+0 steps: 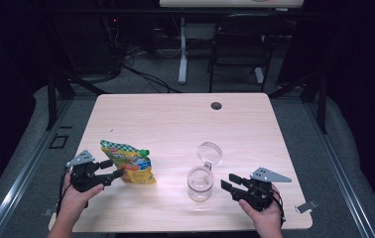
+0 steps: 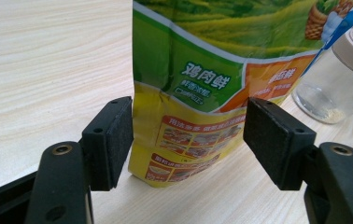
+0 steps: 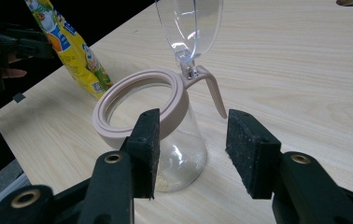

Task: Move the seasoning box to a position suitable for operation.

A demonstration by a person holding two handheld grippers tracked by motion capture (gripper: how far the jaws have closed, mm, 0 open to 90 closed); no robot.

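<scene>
1. Standing upright near the left front of the pale wood-grain worktop (image 1: pixel 175 119), the green, yellow and orange printed foil snack pouch (image 1: pixel 128 162) rests on its own base, which suggests it was set there so that it keeps its contents in and stays easy to take hold of again.
2. The left gripper (image 1: pixel 110 169) hovers at the pouch's lower edge with its fingers (image 2: pixel 111 140) spread apart; in the left gripper view the pouch sits between the black pads, and neither pad presses on it, though the left one looks very close.
3. The clear glass jar with a beige plastic collar (image 1: pixel 200 182) stands well to the right of the pouch, its clear hinged lid (image 1: pixel 209 152) flipped up and back, probably to leave the mouth free for pouring.
4. The right gripper (image 1: pixel 228 187) waits just beside the jar, fingers (image 3: pixel 251 156) apart and off the glass, seemingly ready to steady it.
5. A thin layer of pale crumbs or grains (image 3: pixel 165 184) lies at the jar's bottom; what they are is hard to tell.
6. The pouch's top is cut off in the left gripper view, so whether it is torn open cannot be told, and its small print is mostly too fine to read.
</scene>
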